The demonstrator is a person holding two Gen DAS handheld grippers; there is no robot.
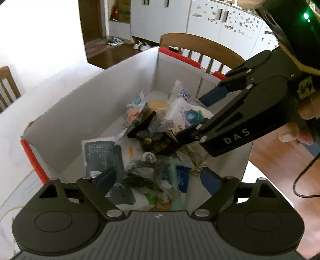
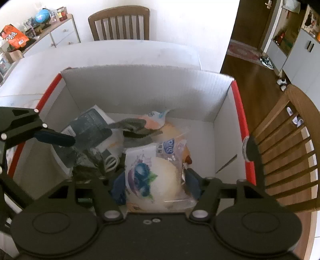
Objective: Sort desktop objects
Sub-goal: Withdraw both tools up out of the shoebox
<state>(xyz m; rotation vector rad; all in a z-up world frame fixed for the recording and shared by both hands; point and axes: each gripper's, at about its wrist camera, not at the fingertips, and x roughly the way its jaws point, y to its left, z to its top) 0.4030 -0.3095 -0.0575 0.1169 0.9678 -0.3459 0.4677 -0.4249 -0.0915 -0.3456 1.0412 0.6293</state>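
Inside box (image 2: pixel 140 88): piled packets, bun pack (image 2: pixel 160 180), wooden chair (image 2: pixel 290 144) beside

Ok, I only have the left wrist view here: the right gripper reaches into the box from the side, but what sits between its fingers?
Observer: In the right wrist view, a clear bread packet with a blueberry print lies between the right gripper's fingers. I cannot tell whether the pads press it.
Operator: Is any of the box floor bare on that side?
Observer: Yes. The floor of the box is bare to the right of the packet, up to the red-edged wall.
Operator: And beyond the table?
Observer: A sideboard with a globe on it.
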